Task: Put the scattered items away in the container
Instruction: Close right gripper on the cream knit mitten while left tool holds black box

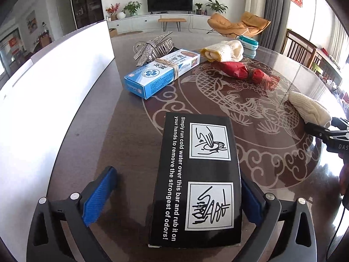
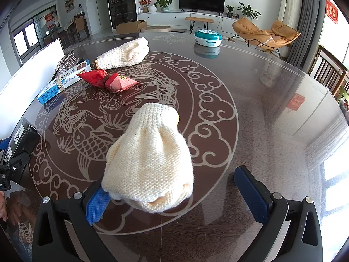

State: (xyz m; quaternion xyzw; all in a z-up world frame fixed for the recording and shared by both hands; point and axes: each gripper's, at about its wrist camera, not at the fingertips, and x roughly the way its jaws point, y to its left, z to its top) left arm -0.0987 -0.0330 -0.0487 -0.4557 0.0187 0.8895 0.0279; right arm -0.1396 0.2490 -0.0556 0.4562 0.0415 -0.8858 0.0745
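Left wrist view shows the left gripper (image 1: pixel 174 200) spread wide around a black printed carton (image 1: pixel 196 179) on the glass table (image 1: pixel 135 135), beside the white container (image 1: pixel 54 100), while the right gripper (image 2: pixel 174 196), also wide, straddles a cream knitted glove (image 2: pixel 150 159); everything seen remains unpacked.

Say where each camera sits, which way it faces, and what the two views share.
Left wrist: on the left gripper, looking down along its open blue fingers at the black box between them; the right gripper shows at the edge.
Right wrist: on the right gripper, open around a cream knit glove.
Shared: blue box, red packet, the table.
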